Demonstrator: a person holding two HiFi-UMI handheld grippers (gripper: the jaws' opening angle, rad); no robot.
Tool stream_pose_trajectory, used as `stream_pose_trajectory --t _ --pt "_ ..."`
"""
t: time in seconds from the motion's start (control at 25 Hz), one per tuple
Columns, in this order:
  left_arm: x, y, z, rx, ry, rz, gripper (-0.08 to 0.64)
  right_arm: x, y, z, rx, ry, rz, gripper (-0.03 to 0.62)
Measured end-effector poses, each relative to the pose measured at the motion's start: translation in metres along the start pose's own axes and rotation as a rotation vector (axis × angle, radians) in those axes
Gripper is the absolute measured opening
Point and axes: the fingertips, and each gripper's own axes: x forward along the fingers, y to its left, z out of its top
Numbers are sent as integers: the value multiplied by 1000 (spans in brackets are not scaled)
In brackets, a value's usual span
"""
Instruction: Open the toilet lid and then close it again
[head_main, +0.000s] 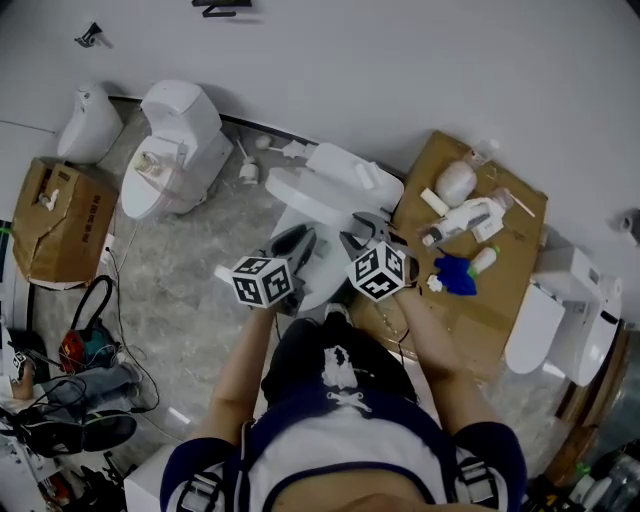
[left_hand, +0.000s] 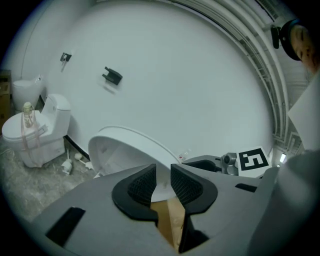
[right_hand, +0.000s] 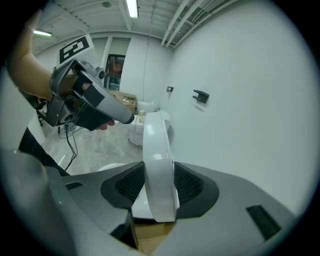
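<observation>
In the head view the white toilet (head_main: 322, 275) stands straight ahead with its lid (head_main: 312, 198) lifted off the bowl. My right gripper (head_main: 358, 232) is shut on the lid's edge; in the right gripper view the white lid (right_hand: 157, 170) runs upright between both pads. My left gripper (head_main: 297, 243) hovers beside it on the left, its jaws a narrow gap apart with nothing between them. The left gripper view shows the raised lid (left_hand: 125, 150) beyond my left gripper (left_hand: 162, 172), not touching it.
A second toilet (head_main: 175, 150) stands at the back left by the wall. A cardboard box (head_main: 60, 220) and bags with cables (head_main: 80, 350) lie on the left floor. A cardboard sheet (head_main: 500, 290) with bottles and another toilet (head_main: 565, 320) are on the right.
</observation>
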Motion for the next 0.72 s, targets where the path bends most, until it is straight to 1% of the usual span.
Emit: stream_pose_trajectory --t 0.12,0.28,0.36,0.44,0.6,0.72 --pt "6 -5 7 36 -20 4 56 0 -10 0 16 -7 8 170" --pt "16 -7 12 40 -2 30 13 0 -21 0 39 -16 29 170" --pt "22 -9 12 56 6 42 9 1 -26 0 48 -16 39 170" --pt "27 -13 14 67 7 36 8 1 -32 -1 61 -20 48 170" --pt "30 -23 14 50 1 11 8 0 -43 1 90 -27 70 172" --pt "33 -26 12 56 6 5 8 1 -51 0 109 -24 90 172"
